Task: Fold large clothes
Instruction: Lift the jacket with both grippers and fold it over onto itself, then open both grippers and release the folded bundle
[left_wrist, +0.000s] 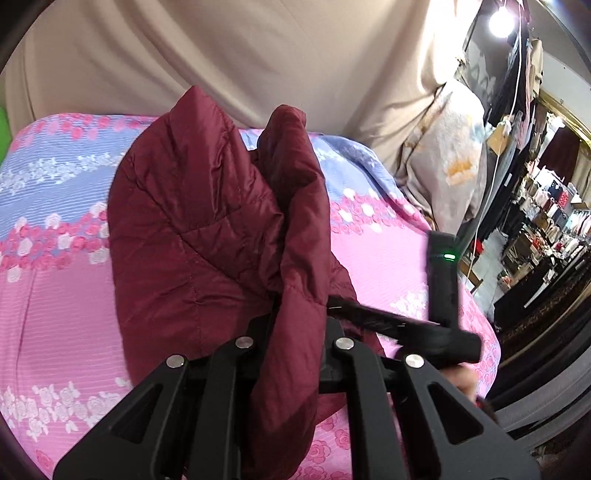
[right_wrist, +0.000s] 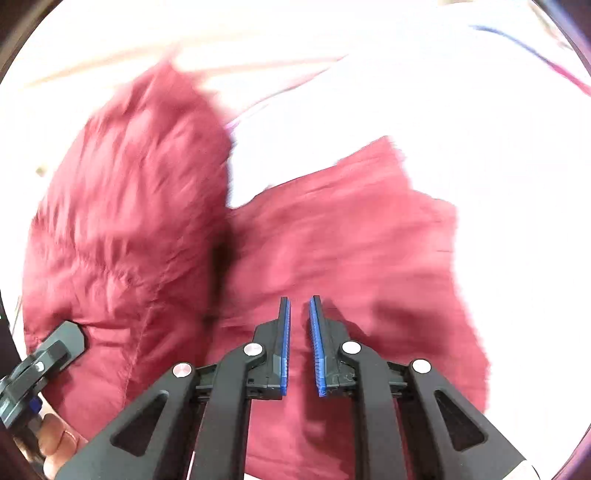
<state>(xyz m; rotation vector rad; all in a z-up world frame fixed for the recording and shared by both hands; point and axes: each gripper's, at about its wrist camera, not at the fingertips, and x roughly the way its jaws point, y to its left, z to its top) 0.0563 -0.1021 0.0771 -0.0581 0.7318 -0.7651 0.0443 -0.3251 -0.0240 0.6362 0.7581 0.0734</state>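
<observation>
Pink-and-lilac rose-print bedspread (left_wrist: 55, 280) covers the work surface, w/ a beige draped curtain (left_wrist: 229, 55) behind it and a bright lamp (left_wrist: 501, 20) top right; shelves of goods (left_wrist: 546, 206) show far right in the left wrist view.

Dark red quilted puffer jacket (left_wrist: 192, 229) lies bunched on the bedspread, one part standing up in a peak, another fold running down btwn the left gripper (left_wrist: 291, 328) fingers. Left jaws are nearly closed, pinching that fold of jacket; the pads themselves are hidden by the cloth.

Right wrist view is blurred and overexposed. It shows the same jacket (right_wrist: 332, 240) spread below the right gripper (right_wrist: 300, 306), w/ a puffed-up part (right_wrist: 129, 221) to the left. Right jaws stand a narrow gap apart, blue ribbed pads (right_wrist: 284, 339) bare, nothing btwn them; they hover over the fabric, not gripping. Left gripper (right_wrist: 70, 341) appears at the lower left edge against the jacket, a hand (right_wrist: 55, 439) on its handle.
</observation>
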